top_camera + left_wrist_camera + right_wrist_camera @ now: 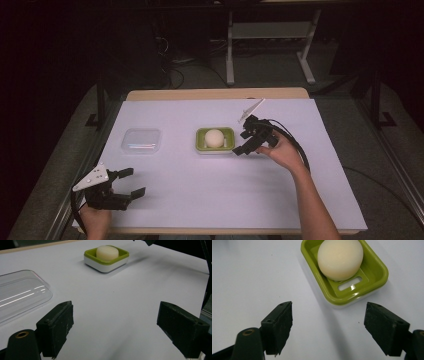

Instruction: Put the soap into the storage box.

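A round cream soap (214, 137) (107, 252) (340, 259) lies in a green soap dish (200, 142) (91, 253) (375, 270) with a white base, near the middle of the white table cover. My right gripper (244, 141) (328, 327) hovers just right of the dish, open, with nothing between its jaws. A clear plastic lid (141, 140) (20, 293) lies flat to the left of the dish. My left gripper (132, 182) (115, 328) is held low near the front left corner, open and empty, pointing toward the lid and dish.
The white cover (225, 185) spans the wooden table (215, 94), whose far edge shows beyond it. Dark floor, cables and a white desk frame (270, 45) lie behind. Grey carpet flanks both sides.
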`<state>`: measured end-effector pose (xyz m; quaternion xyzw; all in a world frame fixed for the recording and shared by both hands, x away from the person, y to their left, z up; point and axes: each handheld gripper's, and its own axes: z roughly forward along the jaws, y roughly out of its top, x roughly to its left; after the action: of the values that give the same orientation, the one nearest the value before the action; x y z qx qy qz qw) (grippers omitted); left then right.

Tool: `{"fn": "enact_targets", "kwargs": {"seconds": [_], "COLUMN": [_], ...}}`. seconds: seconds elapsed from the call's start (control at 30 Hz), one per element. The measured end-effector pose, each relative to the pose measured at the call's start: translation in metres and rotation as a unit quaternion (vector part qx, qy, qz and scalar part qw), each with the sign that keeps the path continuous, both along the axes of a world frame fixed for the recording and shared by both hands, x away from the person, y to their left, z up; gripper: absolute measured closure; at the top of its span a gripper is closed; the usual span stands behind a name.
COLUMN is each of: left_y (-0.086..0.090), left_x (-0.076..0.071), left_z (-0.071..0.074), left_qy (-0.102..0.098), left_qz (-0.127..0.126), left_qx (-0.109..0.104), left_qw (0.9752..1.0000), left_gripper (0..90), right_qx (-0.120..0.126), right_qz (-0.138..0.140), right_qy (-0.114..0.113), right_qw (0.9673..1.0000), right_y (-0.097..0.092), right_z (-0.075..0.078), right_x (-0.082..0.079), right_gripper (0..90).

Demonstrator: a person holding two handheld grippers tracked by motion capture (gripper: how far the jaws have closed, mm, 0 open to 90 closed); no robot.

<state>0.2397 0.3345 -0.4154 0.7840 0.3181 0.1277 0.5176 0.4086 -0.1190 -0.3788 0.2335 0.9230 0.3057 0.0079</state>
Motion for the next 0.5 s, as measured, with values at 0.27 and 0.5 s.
{"fn": "enact_targets", "kwargs": {"seconds": [0.27,0.5], "left_y": [-0.001,-0.002], "left_x": [0.0,0.0], "left_z": [0.0,0.0], "left_qy": [0.002,0.002], "left_qz": [0.0,0.0], "left_qx": [-0.001,0.0], "left_qw": [1.0,1.0], "left_gripper": [13.1,13.1], "right_qx": [0.0,0.008], "right_qz": [-0.002,-0.007], "right_qy": [0.002,-0.005], "right_qw": [1.0,0.9999], "right_y": [-0.014,-0.025], "right_z": [-0.008,-0.008], "right_x": [-0.014,-0.023], "right_gripper": [22.2,22.3]}}
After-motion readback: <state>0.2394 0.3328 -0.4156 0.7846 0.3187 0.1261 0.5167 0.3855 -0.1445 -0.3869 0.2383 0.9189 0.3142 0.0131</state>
